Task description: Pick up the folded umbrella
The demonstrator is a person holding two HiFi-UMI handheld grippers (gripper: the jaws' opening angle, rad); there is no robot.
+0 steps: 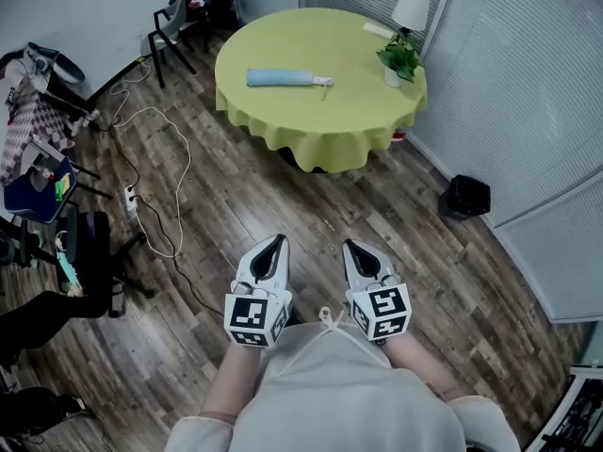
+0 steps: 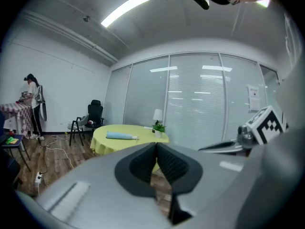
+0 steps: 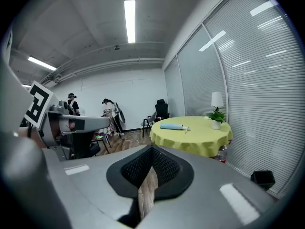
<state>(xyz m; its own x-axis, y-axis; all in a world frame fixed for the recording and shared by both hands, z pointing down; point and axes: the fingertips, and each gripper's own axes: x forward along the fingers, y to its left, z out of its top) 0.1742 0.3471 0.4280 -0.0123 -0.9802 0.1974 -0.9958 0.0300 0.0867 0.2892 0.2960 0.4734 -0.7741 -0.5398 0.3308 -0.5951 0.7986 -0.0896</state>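
Observation:
A light blue folded umbrella [image 1: 280, 78] with a white handle lies on the round table with a yellow-green cloth [image 1: 320, 111], some way ahead; it also shows small in the left gripper view as the umbrella [image 2: 120, 136] and in the right gripper view as the umbrella [image 3: 173, 126]. My left gripper [image 1: 278, 243] and right gripper [image 1: 350, 248] are held side by side over the wooden floor, well short of the table. Both have their jaws shut with nothing between them.
A potted plant [image 1: 400, 59] and a white lamp [image 1: 411, 8] stand at the table's far right. A white cable and power strip [image 1: 132, 201] lie on the floor at left. Chairs [image 1: 165, 31] stand behind the table, a black bin [image 1: 465, 197] at right. People stand by a far table [image 3: 110, 114].

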